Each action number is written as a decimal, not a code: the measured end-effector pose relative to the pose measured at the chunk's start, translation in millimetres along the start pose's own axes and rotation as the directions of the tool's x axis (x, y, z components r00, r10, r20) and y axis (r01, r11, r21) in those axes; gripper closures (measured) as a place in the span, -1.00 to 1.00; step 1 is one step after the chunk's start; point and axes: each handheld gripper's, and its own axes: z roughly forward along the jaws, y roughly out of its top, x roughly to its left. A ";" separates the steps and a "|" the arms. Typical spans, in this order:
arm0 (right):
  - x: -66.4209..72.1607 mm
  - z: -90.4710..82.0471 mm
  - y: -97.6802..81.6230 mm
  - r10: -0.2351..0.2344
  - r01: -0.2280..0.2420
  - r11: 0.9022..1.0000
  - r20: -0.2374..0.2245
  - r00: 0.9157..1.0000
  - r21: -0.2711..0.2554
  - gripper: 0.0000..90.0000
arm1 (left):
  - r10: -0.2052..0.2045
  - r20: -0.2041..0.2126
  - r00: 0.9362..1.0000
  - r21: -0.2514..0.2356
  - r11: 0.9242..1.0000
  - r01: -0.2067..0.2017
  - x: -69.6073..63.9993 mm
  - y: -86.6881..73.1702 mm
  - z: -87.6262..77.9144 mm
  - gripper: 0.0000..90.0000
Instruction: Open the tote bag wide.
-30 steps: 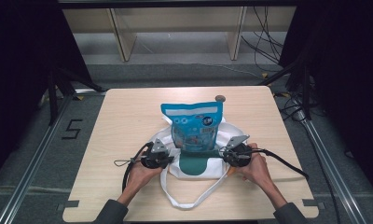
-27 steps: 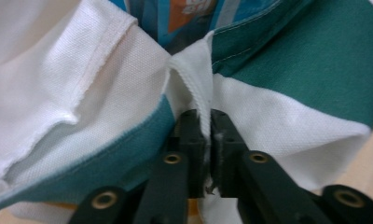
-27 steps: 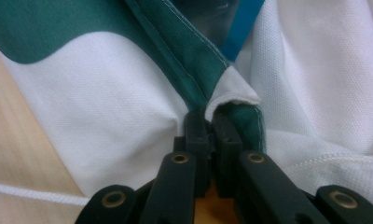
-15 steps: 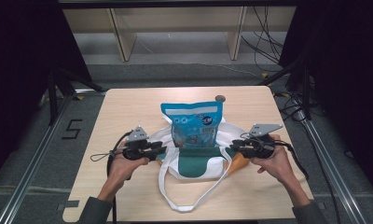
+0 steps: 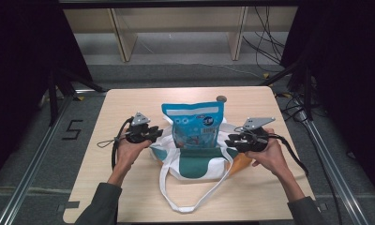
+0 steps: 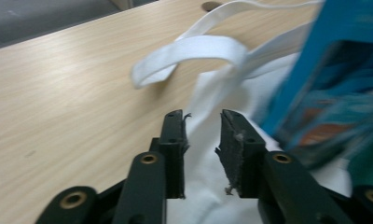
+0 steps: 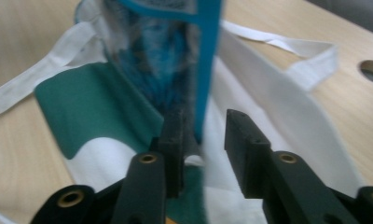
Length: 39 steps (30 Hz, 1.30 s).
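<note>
At the centre of the high view a white and green tote bag (image 5: 195, 161) lies on the wooden surface (image 5: 129, 101), and a blue snack pouch (image 5: 193, 125) stands upright in its mouth, the lower part inside the bag and the top showing above it. The bag's white handle (image 5: 176, 197) loops toward the bottom of the frame. To the left of the bag the left gripper (image 5: 156, 133) is held in the person's left hand (image 5: 129, 149), pointing toward the bag's left edge. In the left gripper view its jaws have just been opening and stand partly apart over the white cloth, with nothing pressed between them; the pouch fills the right of that view and a handle loop (image 6: 194, 51) lies across the upper middle. To the right of the bag the right gripper (image 5: 228, 139) sits in the right hand (image 5: 269, 154). Its jaws have just been opening too, and in the right gripper view they are partly apart with the pouch's blue edge (image 7: 208, 65) just ahead of the gap, not gripped.
</note>
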 end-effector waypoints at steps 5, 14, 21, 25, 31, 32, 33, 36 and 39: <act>9.2 17.0 -0.4 -0.010 0.011 1.000 -0.060 0.998 0.010 0.29 | -0.019 0.017 1.000 0.041 0.999 0.018 11.7 1.1 10.8 0.33; 18.2 39.2 -4.3 -0.061 0.073 0.993 -0.117 0.991 0.098 0.39 | -0.046 0.076 0.996 0.075 0.996 0.040 18.0 2.6 23.3 0.27; 24.1 41.7 -4.0 -0.076 0.086 0.992 -0.105 0.992 0.097 0.51 | -0.069 0.132 0.989 0.064 0.996 0.061 22.1 6.7 27.2 0.36; 15.8 35.3 4.0 -0.079 0.082 0.995 -0.059 0.995 0.052 0.34 | -0.047 0.151 0.987 0.077 0.996 0.036 18.7 12.7 32.4 0.37; 7.5 50.6 -2.5 -0.055 0.065 0.991 -0.082 0.995 0.118 0.32 | -0.005 0.141 0.990 0.127 0.992 -0.013 16.7 17.6 43.6 0.46; 6.2 51.3 -3.9 -0.068 0.080 0.987 -0.087 0.994 0.139 0.37 | -0.013 0.149 0.989 0.121 0.993 -0.005 16.8 18.4 44.4 0.52; 8.2 53.2 -7.9 -0.080 0.094 0.984 -0.094 0.992 0.150 0.60 | -0.024 0.151 0.988 0.109 0.994 0.007 17.1 18.4 45.3 0.75; 10.5 46.7 -7.3 -0.099 0.115 0.984 -0.116 0.988 0.139 0.83 | 0.006 0.131 0.991 0.111 0.994 -0.020 17.6 19.1 48.3 0.90; 16.5 37.2 -8.5 -0.119 0.136 0.981 -0.124 0.985 0.138 0.90 | -0.001 0.108 0.994 0.109 0.994 -0.011 18.5 20.3 52.4 0.92</act>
